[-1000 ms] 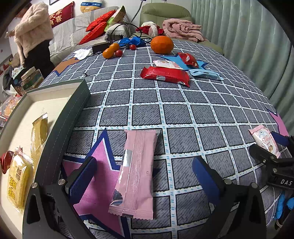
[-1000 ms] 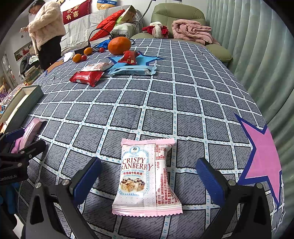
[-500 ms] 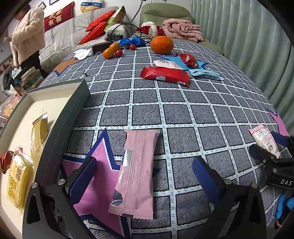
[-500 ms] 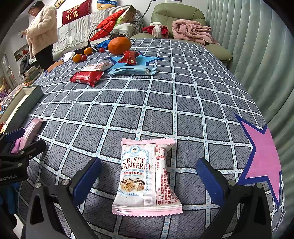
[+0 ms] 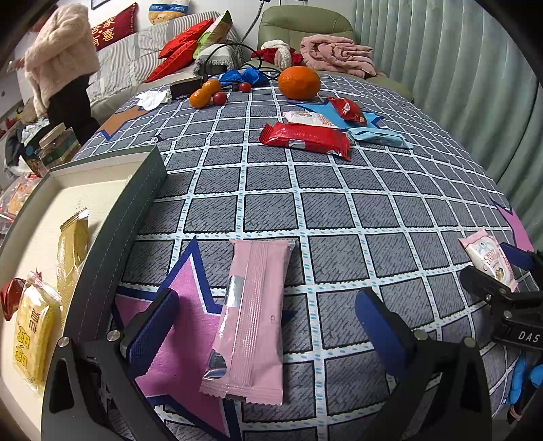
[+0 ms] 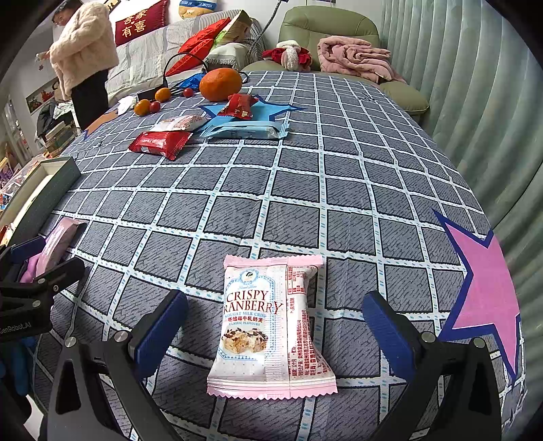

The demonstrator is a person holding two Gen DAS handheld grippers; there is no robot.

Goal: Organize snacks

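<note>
A long pink snack bar lies on the checked tablecloth between the open jaws of my left gripper. A pink-and-white Crispy Cranberry packet lies between the open jaws of my right gripper. Neither gripper touches its snack. A dark-rimmed box on the left holds yellow packets. A red packet, a white packet, a small red packet and a light blue packet lie farther back. The right gripper also shows at the left wrist view's right edge.
A large orange, small oranges and cherry tomatoes sit at the table's far end with a black device and cables. A person in a cream sweater stands at the far left. A sofa and a green armchair stand behind.
Both grippers and the snacks have stayed still. Only the person in the background has shifted a little.
</note>
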